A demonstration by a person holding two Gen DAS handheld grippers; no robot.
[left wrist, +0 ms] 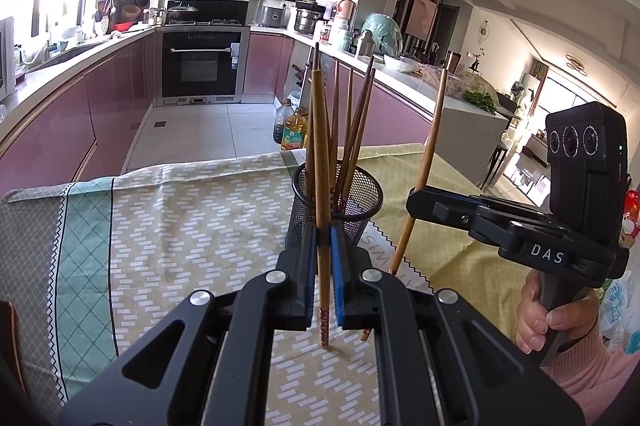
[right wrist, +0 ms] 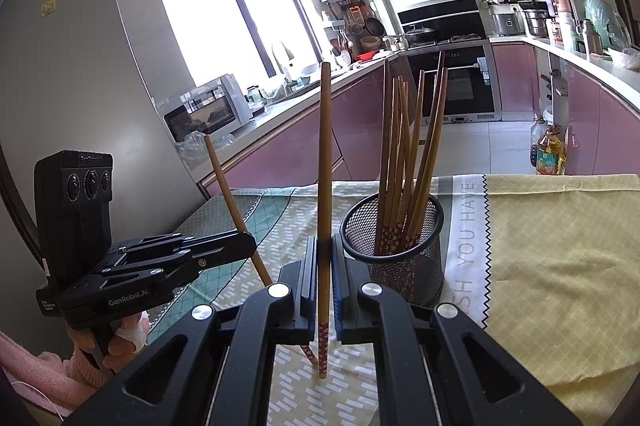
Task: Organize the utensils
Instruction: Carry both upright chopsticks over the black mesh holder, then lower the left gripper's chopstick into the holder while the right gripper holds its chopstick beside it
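Kitchen with pink cabinets; desk [left wrist: 180,226] covered by a patterned cloth, black mesh holder [left wrist: 336,202] standing on it with several chopsticks already upright inside.

Left wrist view: left gripper [left wrist: 322,266] has its fingers [left wrist: 308,266] clamped narrow on one chopstick [left wrist: 320,166], long axis near vertical, patterned end down below the fingers, just above the cloth. Holder sits directly ahead of the fingers, just beyond them. Right gripper [left wrist: 416,202] is off to the right, holding its own chopstick [left wrist: 430,146], tilted, top leaning away to the right.

Right wrist view: right gripper [right wrist: 324,274] is pinched shut on a second chopstick [right wrist: 325,166], upright, decorated tip down near the cloth. Mesh holder [right wrist: 394,238] lies ahead and slightly right of the fingers, close by. Left gripper [right wrist: 240,246] is at left with its stick [right wrist: 232,202] leaning.

Judgement: both sticks are near vertical, tips low. Each needs lifting clear of the rim, then lowering in. Both hands are about equally near; left is lined up straighter on the holder.
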